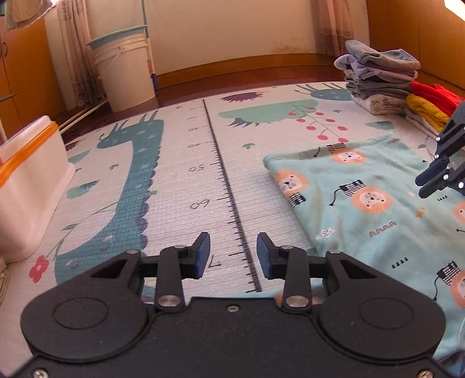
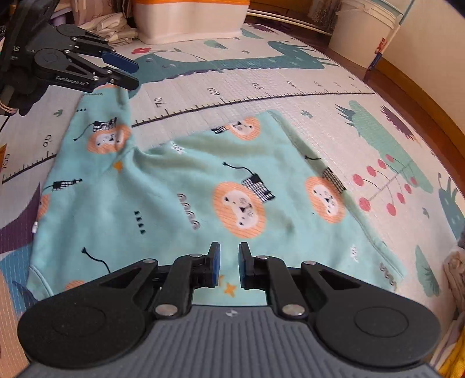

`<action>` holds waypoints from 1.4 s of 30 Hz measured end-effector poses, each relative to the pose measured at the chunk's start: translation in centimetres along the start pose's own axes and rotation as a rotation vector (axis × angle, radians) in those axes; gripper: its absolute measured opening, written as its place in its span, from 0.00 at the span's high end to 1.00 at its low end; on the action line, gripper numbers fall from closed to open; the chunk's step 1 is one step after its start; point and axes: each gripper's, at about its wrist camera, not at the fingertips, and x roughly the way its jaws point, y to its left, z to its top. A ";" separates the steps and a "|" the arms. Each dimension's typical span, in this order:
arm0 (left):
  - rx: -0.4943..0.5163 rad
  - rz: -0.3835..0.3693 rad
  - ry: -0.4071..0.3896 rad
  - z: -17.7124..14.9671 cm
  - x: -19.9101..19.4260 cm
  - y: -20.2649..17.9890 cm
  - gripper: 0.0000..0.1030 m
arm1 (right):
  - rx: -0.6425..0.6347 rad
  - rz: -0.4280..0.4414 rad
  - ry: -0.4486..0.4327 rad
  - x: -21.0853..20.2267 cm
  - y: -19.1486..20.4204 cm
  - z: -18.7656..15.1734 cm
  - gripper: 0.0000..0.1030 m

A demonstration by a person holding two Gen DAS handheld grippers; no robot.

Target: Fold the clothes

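A mint-green fleece garment (image 1: 363, 203) (image 2: 203, 189) printed with orange lions lies spread on the play mat (image 1: 174, 174). My left gripper (image 1: 234, 253) is open with only bare mat between its blue pads, just left of the garment's edge. In the right wrist view the left gripper (image 2: 135, 74) hovers at the garment's far left corner, held by a gloved hand. My right gripper (image 2: 229, 263) hangs low over the garment's near part, its fingers a narrow gap apart with nothing between them. It also shows at the right edge of the left wrist view (image 1: 421, 187).
A stack of folded clothes (image 1: 383, 84) in grey, red and yellow sits at the mat's far right. A white bin with an orange lid (image 1: 26, 180) (image 2: 189, 20) stands at the mat's edge. A white bucket (image 1: 125, 75) (image 2: 360, 35) stands by the wall.
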 end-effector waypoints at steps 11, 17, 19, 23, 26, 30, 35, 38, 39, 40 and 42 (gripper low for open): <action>0.506 -0.412 0.080 14.9 6.3 -11.6 0.63 | 0.038 -0.036 -0.075 -6.4 3.3 -9.0 0.85; 0.600 -0.552 0.145 20.0 13.2 -18.2 0.62 | 0.164 -0.062 -0.107 -4.9 5.1 -11.6 0.85; 0.553 -0.540 0.164 20.8 16.5 -19.7 0.62 | 0.209 -0.065 -0.112 -4.8 5.2 -12.2 0.84; 0.384 -0.572 0.210 21.2 20.8 -21.1 0.63 | 0.255 -0.066 -0.109 -4.6 5.3 -13.7 0.84; 0.354 -0.602 0.238 20.7 22.5 -22.5 0.63 | 0.272 -0.066 -0.117 -5.0 5.3 -14.3 0.84; 0.325 -0.584 0.296 20.5 24.5 -23.7 0.63 | 0.294 -0.065 -0.128 -5.2 5.0 -15.0 0.83; 0.313 -0.581 0.390 20.8 26.0 -25.7 0.78 | 0.297 -0.059 -0.137 -5.0 4.9 -15.2 0.82; 0.231 -0.550 0.372 21.2 25.6 -25.5 0.94 | 0.315 -0.045 -0.131 -4.7 5.0 -15.6 0.80; 0.157 -0.534 0.366 21.5 25.7 -25.0 0.94 | 0.328 -0.047 -0.132 -4.7 5.1 -15.7 0.79; 0.088 -0.520 0.362 21.6 25.8 -24.5 0.95 | 0.342 -0.049 -0.132 -4.7 5.2 -15.7 0.79; 0.063 -0.505 0.372 21.2 25.8 -24.5 0.95 | 0.342 -0.057 -0.130 -4.7 5.5 -15.7 0.79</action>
